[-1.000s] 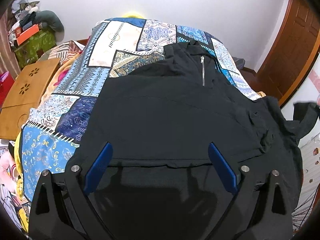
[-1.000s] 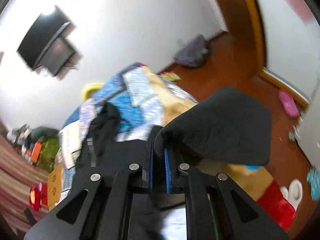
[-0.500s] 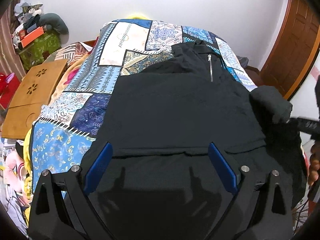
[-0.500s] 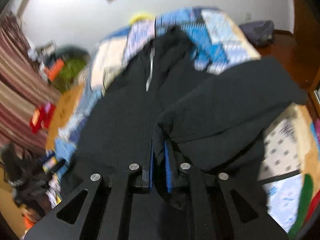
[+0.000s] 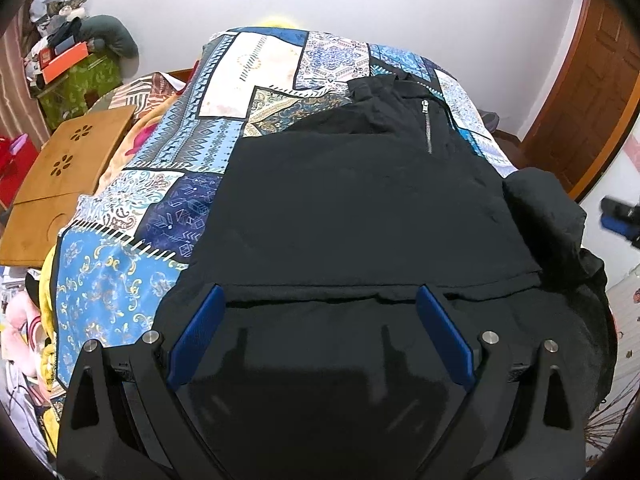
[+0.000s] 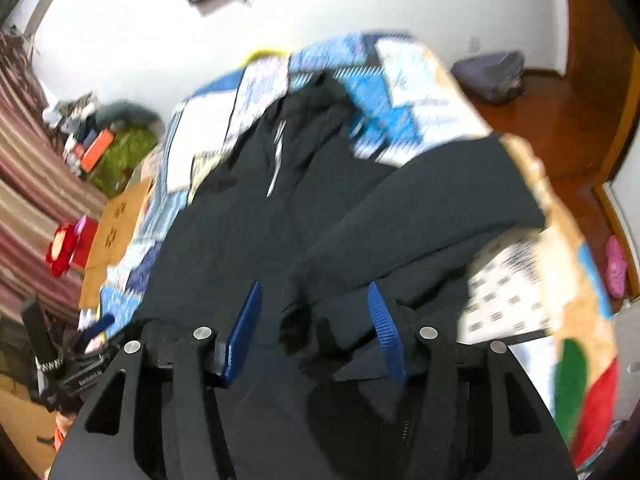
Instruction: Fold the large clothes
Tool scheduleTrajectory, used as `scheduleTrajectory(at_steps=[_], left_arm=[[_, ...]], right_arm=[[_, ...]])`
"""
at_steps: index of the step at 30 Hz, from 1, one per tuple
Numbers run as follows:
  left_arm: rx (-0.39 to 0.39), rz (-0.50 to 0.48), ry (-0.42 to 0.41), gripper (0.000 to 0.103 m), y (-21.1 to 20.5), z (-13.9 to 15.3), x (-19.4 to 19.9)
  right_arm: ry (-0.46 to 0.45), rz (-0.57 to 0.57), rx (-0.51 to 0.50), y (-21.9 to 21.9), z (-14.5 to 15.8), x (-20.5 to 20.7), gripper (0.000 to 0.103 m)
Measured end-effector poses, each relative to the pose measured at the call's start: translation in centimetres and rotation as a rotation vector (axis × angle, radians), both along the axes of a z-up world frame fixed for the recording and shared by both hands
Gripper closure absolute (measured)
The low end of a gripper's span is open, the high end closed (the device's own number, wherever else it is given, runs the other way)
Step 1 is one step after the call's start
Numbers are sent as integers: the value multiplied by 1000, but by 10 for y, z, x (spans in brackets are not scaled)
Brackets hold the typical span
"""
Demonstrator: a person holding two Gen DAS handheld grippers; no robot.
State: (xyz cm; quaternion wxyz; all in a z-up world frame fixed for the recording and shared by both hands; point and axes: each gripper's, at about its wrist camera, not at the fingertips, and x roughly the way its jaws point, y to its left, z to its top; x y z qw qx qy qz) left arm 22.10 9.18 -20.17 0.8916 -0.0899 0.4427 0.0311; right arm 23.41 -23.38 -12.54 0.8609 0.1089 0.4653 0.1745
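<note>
A large black zip jacket (image 5: 360,208) lies spread over the patchwork bedspread (image 5: 256,64), collar and zipper (image 5: 427,128) at the far end. My left gripper (image 5: 318,300) hovers open over the near hem, nothing between its blue pads. In the right wrist view the jacket (image 6: 240,240) fills the middle, and its right sleeve (image 6: 432,208) lies folded across the body. My right gripper (image 6: 314,296) is opening; a bit of black cloth lies loose between its jaws, and the pads no longer press on it. The right gripper's tip (image 5: 618,216) shows at the right edge of the left wrist view.
A wooden lap table (image 5: 68,172) leans at the bed's left side, with a green cloth-covered stand (image 5: 80,80) of clutter behind it. A wooden door (image 5: 592,92) is on the right. A grey bag (image 6: 490,74) and pink slippers (image 6: 616,266) sit on the floor.
The right gripper swung the sleeve in over the jacket's body, then its jaws parted and let the cloth go. The left gripper stayed open over the hem.
</note>
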Motion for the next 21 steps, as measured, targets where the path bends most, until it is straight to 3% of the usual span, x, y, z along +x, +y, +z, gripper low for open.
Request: scheduleTrajectory(at_steps=[4, 7, 12, 18, 21], left_arm=[[6, -13, -5, 6, -5, 1, 2], [3, -17, -6, 6, -6, 1, 3], [2, -7, 3, 6, -3, -2, 5], [0, 14, 21, 6, 3, -9, 10], [-4, 24, 28, 6, 5, -13, 12]], right_arm=[[-42, -117, 22, -36, 12, 8, 47], [-18, -193, 52, -62, 4, 19, 47], [85, -339, 86, -104, -32, 49, 47], [205, -390, 159, -124, -78, 81, 47], [193, -426, 178, -130, -85, 87, 48]])
